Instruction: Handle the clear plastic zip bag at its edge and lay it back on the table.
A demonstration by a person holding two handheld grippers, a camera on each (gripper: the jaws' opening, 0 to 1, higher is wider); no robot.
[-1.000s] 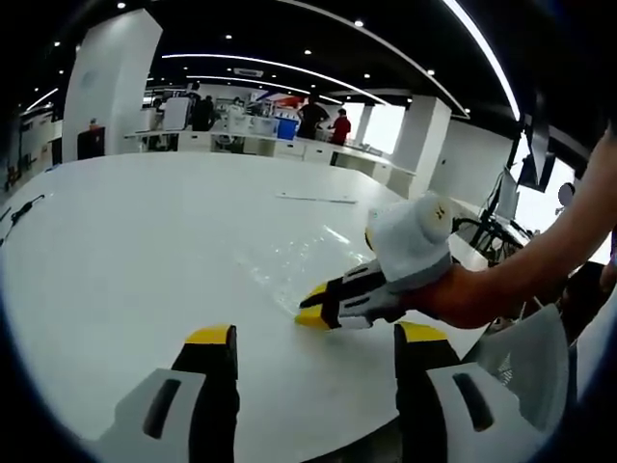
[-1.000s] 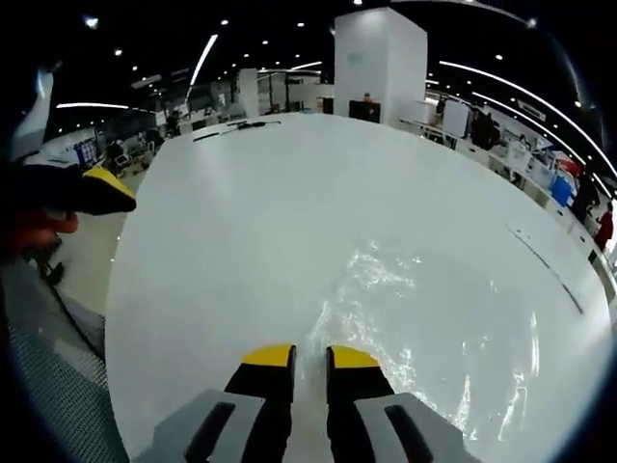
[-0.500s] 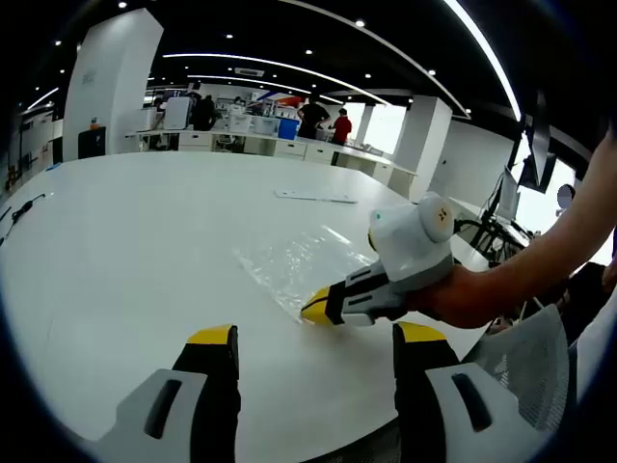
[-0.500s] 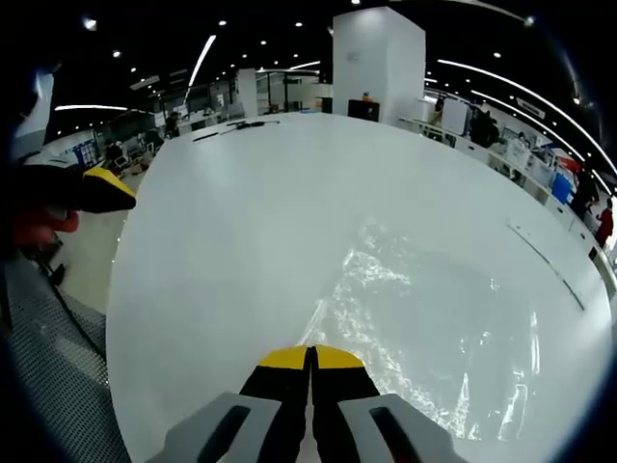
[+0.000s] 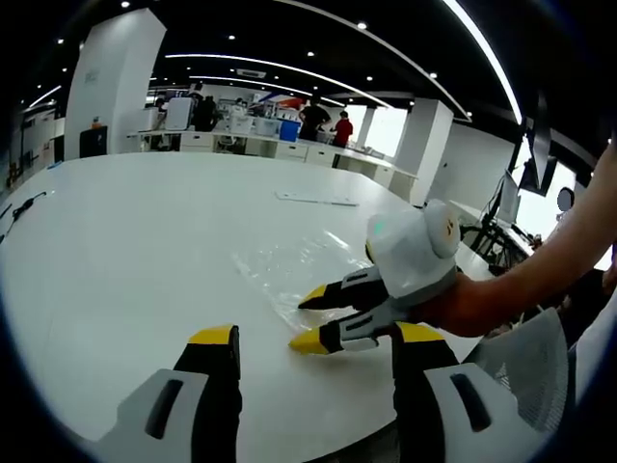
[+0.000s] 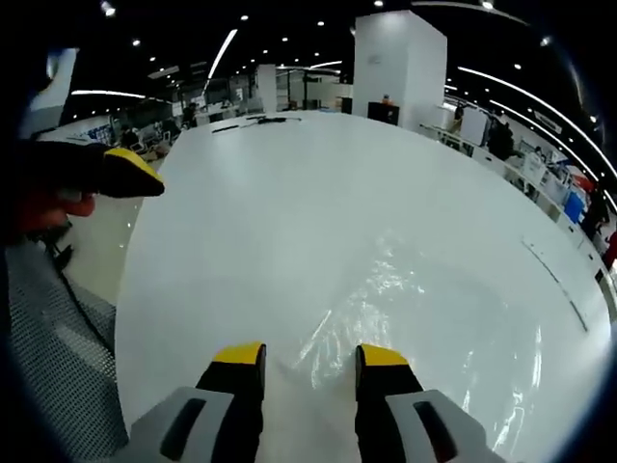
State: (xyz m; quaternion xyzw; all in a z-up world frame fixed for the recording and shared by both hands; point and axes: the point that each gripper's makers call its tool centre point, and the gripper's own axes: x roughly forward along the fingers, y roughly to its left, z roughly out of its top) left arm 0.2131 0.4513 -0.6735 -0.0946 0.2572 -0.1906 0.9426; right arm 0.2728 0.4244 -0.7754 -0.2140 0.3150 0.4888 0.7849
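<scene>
Right gripper view: right gripper (image 6: 308,355) jaws wide, astride bag (image 6: 405,299) edge flat on table (image 6: 241,212); back straight off. Left gripper (image 5: 310,336) wide, idle

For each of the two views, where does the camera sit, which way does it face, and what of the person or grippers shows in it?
Left gripper view: rides the left gripper, looking across the white table at the clear zip bag; the right gripper, open at the bag's edge, and the person's forearm enter from the right.
Right gripper view: rides the right gripper, looking down its open jaws along the bag; a left gripper tip shows at left.
Shared: table, bag, both grippers.
</scene>
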